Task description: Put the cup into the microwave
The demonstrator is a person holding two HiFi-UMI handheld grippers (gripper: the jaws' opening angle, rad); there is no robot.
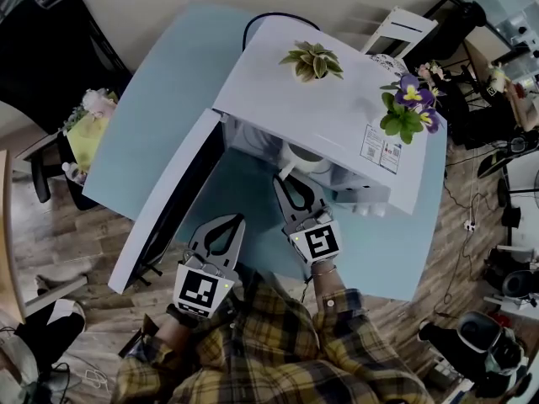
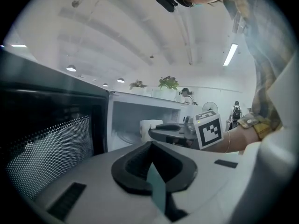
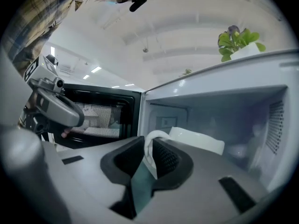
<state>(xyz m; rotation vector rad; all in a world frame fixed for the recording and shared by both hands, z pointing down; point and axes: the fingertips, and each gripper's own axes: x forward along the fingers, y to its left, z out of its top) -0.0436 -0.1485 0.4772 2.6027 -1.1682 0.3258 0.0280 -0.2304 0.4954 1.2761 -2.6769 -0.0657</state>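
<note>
A white microwave (image 1: 324, 112) stands on the blue table (image 1: 143, 133) with its door (image 1: 164, 204) swung wide open to the left. My right gripper (image 1: 285, 180) is shut on the handle (image 3: 148, 148) of the white cup (image 3: 198, 143). The cup (image 1: 303, 156) sits at the mouth of the cavity (image 3: 233, 111), just under the top edge. In the left gripper view the cup (image 2: 148, 126) shows inside the opening, ahead of the right gripper (image 2: 161, 130). My left gripper (image 1: 231, 220) hangs in front of the open door, jaws shut with nothing between them.
A green succulent (image 1: 313, 60) and a purple-flowered plant (image 1: 410, 103) stand on top of the microwave. The open door's dark window (image 2: 46, 143) is close on the left gripper's left. A white chair (image 1: 400, 30) stands behind the table.
</note>
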